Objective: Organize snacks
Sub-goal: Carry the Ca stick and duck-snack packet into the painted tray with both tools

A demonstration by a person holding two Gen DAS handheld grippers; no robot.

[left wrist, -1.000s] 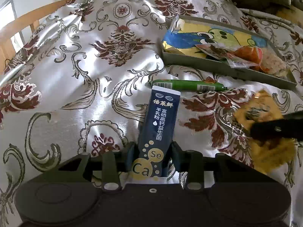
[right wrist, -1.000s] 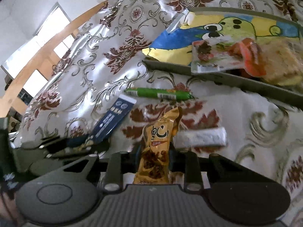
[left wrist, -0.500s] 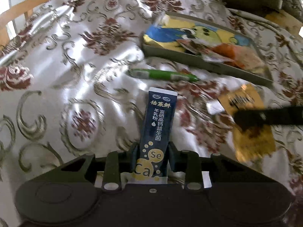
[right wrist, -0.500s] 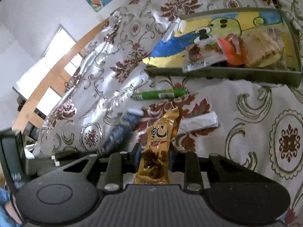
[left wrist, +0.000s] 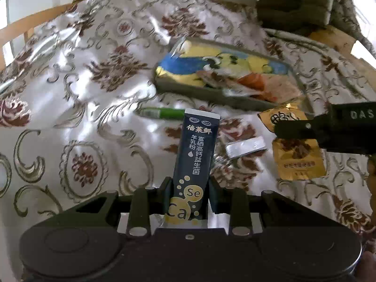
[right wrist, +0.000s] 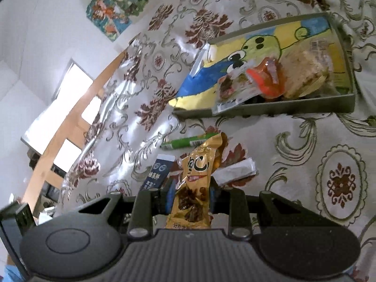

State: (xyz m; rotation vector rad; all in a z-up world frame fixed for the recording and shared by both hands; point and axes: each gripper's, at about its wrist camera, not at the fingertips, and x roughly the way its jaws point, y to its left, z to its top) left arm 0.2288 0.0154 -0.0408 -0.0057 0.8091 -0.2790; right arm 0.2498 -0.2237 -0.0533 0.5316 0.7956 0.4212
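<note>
In the left wrist view, our left gripper [left wrist: 188,196] has its fingers [left wrist: 166,193] drawn in on the lower end of a dark blue sachet [left wrist: 195,155]; they closed a little further just now, and the sachet stands up between them over the patterned tabletop [left wrist: 77,122]. Beyond it lie a green stick pack [left wrist: 162,113], a small silver packet [left wrist: 245,146] and, further back, the grey tray [left wrist: 211,95] holding other snacks. At the right edge, our right gripper [left wrist: 312,130] carries a gold snack bag [left wrist: 297,159].

In the right wrist view, our right gripper [right wrist: 190,198] has its fingers [right wrist: 215,196] nearly together, pinching the gold snack bag [right wrist: 196,183] at its middle. The blue sachet [right wrist: 158,172] shows just left of it, the tray [right wrist: 270,108] well beyond.
</note>
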